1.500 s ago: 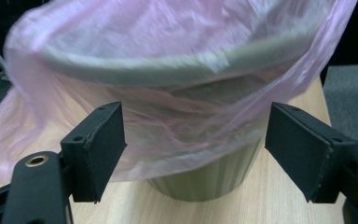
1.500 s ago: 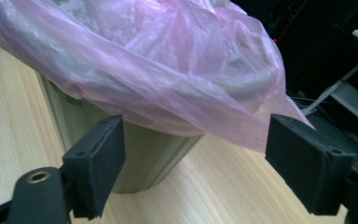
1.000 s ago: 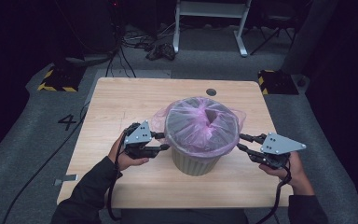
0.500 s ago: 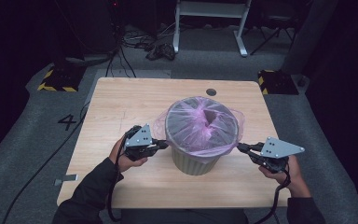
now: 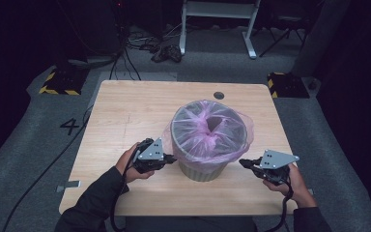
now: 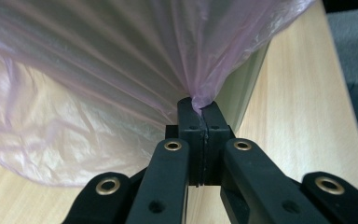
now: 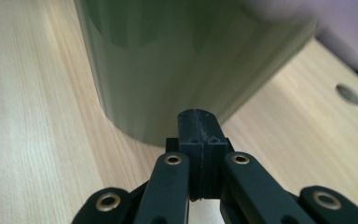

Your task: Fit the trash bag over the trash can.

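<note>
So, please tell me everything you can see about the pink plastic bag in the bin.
The pink bag is thin, translucent, crinkled plastic film. It lines the grey-green bin on the wooden table, and its mouth is folded out over the rim, hanging down loosely around the upper wall. Inside, the film sags, with a dark opening near the middle. The left gripper is shut on a pinch of its overhang, and folds fan out tautly from that point. The right gripper is shut with nothing between its jaws, low beside the bin wall.

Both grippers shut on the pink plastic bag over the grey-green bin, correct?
Only half right. The left gripper is shut on the pink plastic bag, per the left gripper view. The right gripper is shut on nothing, low beside the grey-green bin, per the right gripper view.
</note>
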`<control>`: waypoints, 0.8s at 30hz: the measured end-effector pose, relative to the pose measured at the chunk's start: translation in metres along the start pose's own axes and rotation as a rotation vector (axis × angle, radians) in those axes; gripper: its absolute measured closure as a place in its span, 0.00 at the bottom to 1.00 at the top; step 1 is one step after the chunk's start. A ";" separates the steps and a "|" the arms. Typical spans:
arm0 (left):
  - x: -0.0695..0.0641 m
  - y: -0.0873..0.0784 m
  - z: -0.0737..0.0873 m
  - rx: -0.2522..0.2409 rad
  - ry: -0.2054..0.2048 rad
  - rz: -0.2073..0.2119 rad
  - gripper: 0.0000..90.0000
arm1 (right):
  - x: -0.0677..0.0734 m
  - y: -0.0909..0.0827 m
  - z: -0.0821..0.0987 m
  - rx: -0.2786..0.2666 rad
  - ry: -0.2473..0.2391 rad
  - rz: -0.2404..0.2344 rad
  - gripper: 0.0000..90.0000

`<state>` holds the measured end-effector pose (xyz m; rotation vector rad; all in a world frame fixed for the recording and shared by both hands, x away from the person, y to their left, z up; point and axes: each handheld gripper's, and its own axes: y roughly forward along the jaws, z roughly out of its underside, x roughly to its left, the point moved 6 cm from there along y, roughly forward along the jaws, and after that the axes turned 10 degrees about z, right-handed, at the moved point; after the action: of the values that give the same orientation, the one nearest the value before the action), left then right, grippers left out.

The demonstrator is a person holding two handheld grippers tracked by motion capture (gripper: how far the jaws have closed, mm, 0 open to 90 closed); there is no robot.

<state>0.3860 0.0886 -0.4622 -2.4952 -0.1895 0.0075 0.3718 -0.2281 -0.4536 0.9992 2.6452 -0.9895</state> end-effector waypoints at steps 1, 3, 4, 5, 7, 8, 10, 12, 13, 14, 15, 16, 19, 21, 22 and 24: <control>0.001 0.001 0.001 -0.013 -0.007 -0.001 0.98 | -0.001 0.001 0.002 0.005 0.009 0.006 1.00; 0.000 0.002 0.001 -0.028 -0.001 0.012 0.96 | -0.002 0.001 0.004 -0.004 0.032 0.000 1.00; 0.000 0.002 0.001 -0.027 -0.003 0.005 0.95 | -0.003 -0.001 0.004 -0.021 0.046 -0.004 1.00; 0.000 0.003 0.002 -0.032 -0.007 0.009 0.93 | -0.003 -0.003 0.004 -0.033 0.058 -0.003 1.00; -0.003 0.002 0.003 -0.046 -0.006 0.018 0.91 | -0.004 -0.008 0.005 -0.054 0.077 0.000 1.00; -0.004 0.002 0.003 -0.055 -0.010 0.010 0.85 | -0.006 -0.011 0.005 -0.067 0.102 0.016 0.92; -0.005 -0.001 0.002 -0.079 -0.039 -0.010 0.63 | -0.010 -0.019 0.003 -0.103 0.144 0.020 0.83; -0.008 -0.007 0.000 -0.118 -0.047 -0.013 0.56 | -0.015 -0.028 0.000 -0.128 0.179 0.033 0.70; -0.010 -0.010 -0.001 -0.138 -0.057 -0.012 0.50 | -0.017 -0.034 -0.002 -0.142 0.197 0.031 0.68; -0.012 -0.013 -0.002 -0.156 -0.067 -0.019 0.45 | -0.018 -0.040 -0.005 -0.158 0.208 0.029 0.62; -0.013 -0.017 -0.003 -0.168 -0.081 -0.038 0.41 | -0.020 -0.046 -0.009 -0.175 0.221 0.041 0.54; -0.015 -0.021 -0.004 -0.187 -0.083 -0.045 0.34 | -0.023 -0.052 -0.014 -0.194 0.242 0.051 0.50; -0.023 -0.028 -0.010 -0.235 -0.078 -0.046 0.32 | -0.026 -0.070 -0.032 -0.247 0.258 0.061 0.40; -0.028 -0.028 -0.015 -0.239 -0.060 -0.043 0.31 | -0.019 -0.077 -0.047 -0.267 0.200 0.044 0.37; -0.029 -0.028 -0.017 -0.233 -0.054 -0.043 0.30 | -0.016 -0.079 -0.055 -0.269 0.172 0.041 0.35; -0.030 -0.026 -0.020 -0.235 -0.055 -0.032 0.30 | -0.012 -0.080 -0.067 -0.275 0.131 0.031 0.30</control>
<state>0.3534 0.0931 -0.4319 -2.7279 -0.2665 0.0425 0.3364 -0.2371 -0.3555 1.0671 2.7616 -0.5496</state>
